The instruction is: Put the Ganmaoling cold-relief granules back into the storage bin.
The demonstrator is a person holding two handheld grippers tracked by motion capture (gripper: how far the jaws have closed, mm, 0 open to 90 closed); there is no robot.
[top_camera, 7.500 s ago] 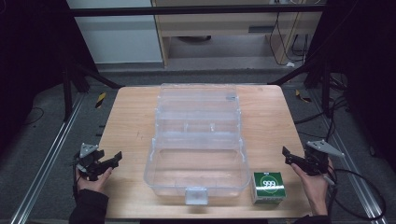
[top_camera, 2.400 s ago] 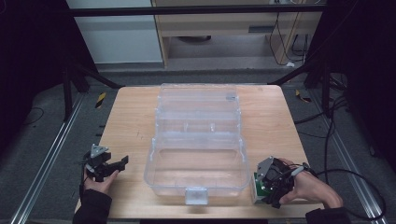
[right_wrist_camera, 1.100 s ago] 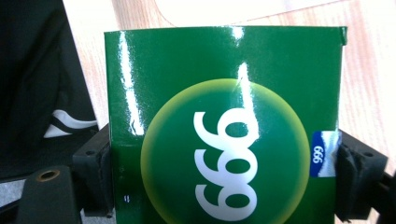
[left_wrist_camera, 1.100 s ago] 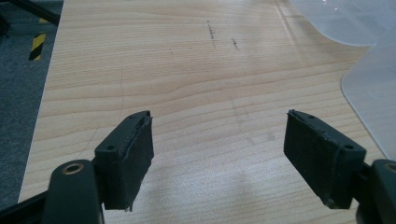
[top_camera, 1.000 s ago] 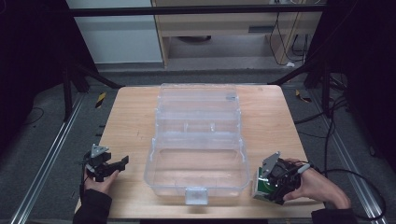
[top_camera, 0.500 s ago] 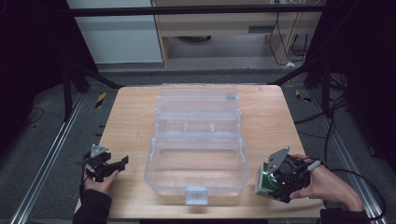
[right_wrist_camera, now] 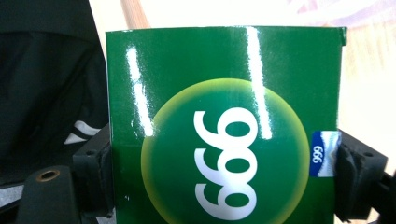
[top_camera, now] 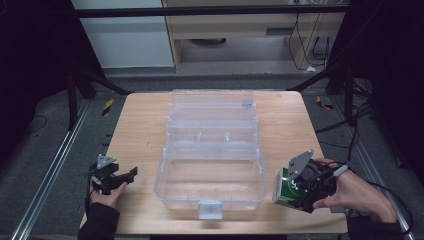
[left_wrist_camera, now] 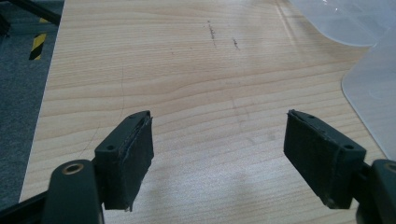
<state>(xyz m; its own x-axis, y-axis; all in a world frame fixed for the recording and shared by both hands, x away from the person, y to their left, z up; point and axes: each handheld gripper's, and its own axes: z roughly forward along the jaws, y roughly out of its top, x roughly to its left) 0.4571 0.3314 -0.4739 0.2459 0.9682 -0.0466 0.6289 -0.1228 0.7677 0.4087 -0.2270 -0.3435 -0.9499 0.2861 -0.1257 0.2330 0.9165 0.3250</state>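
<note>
While your right hand-held gripper sits at the near right corner of the wooden surface, its two black jaws are clenched on the sides of a green box printed with a white "999" inside a yellow-rimmed circle; in the high view the box is tilted, just beside the right end of the clear plastic organiser case, which lies open in the middle of the surface with its lid thrown back away from you; your right hand wraps the gripper from behind; your left hand-held gripper rests near the left edge of the surface, well apart from the case, its jaws spread wide over bare wood with nothing between them; your left hand holds it low.
</note>
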